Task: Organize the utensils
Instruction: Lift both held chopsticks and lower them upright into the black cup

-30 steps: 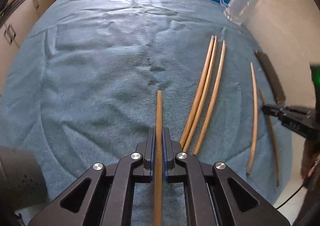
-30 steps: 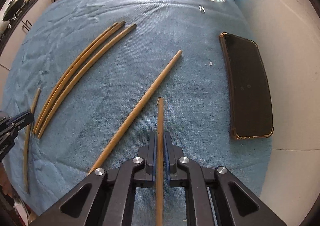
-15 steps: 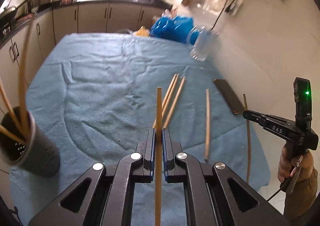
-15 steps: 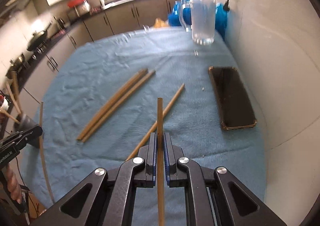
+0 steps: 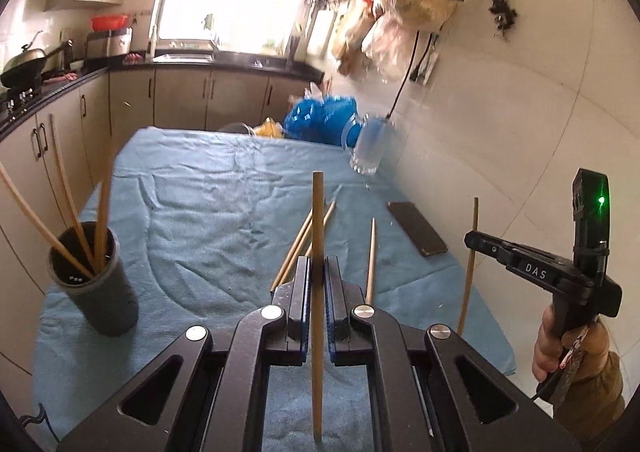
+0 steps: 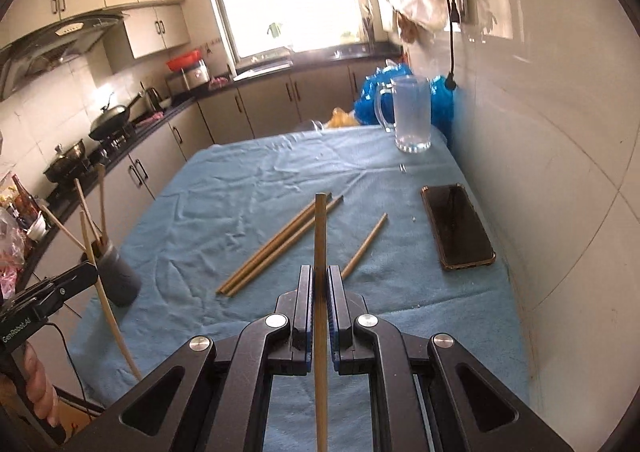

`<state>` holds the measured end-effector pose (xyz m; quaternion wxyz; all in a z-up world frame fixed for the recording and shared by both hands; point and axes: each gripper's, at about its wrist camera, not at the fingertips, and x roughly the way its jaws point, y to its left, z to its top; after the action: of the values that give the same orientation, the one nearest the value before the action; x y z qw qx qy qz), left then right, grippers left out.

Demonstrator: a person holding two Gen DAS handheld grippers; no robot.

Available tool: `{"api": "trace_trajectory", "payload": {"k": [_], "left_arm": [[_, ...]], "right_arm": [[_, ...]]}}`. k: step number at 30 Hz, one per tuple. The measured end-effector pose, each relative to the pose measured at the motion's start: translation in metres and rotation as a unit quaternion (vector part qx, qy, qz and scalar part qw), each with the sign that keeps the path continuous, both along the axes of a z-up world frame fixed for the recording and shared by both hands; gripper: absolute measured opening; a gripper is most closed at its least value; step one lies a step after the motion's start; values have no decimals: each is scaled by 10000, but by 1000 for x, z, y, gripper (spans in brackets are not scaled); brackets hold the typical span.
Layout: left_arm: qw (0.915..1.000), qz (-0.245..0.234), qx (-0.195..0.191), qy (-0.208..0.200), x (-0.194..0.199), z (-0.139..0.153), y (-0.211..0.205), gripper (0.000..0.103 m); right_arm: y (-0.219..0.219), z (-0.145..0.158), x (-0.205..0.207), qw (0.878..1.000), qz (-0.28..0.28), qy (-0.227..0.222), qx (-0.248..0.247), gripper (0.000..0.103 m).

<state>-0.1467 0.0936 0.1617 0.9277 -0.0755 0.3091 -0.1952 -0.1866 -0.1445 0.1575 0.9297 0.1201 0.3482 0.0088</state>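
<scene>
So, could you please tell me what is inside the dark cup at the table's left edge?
The dark cup holds several wooden chopsticks that stand slanted and stick out well above its rim. Their lower ends and the cup's bottom are hidden by its wall.

Table under blue cloth (image 6: 248,188), 4 loose chopsticks (image 6: 280,244), phone (image 6: 458,226), glass mug (image 6: 412,114), grey holder (image 5: 98,286)

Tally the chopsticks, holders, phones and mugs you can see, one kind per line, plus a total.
chopsticks: 9 (4 lying, 3 in holder, 2 gripped)
holder: 1
phone: 1
glass mug: 1
Total: 12
</scene>
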Motion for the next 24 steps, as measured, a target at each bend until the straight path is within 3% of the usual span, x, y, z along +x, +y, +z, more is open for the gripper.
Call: {"api": "trace_trajectory", "payload": {"k": [13, 24], "left_arm": [[9963, 537, -372, -561, -39, 32, 56, 6], [9885, 1030, -520, -978, -37, 79, 123, 6]], "right_arm": [[45, 38, 1, 9974, 189, -684, -84, 7], [126, 82, 42, 9885, 1057, -1065, 169, 7]]}}
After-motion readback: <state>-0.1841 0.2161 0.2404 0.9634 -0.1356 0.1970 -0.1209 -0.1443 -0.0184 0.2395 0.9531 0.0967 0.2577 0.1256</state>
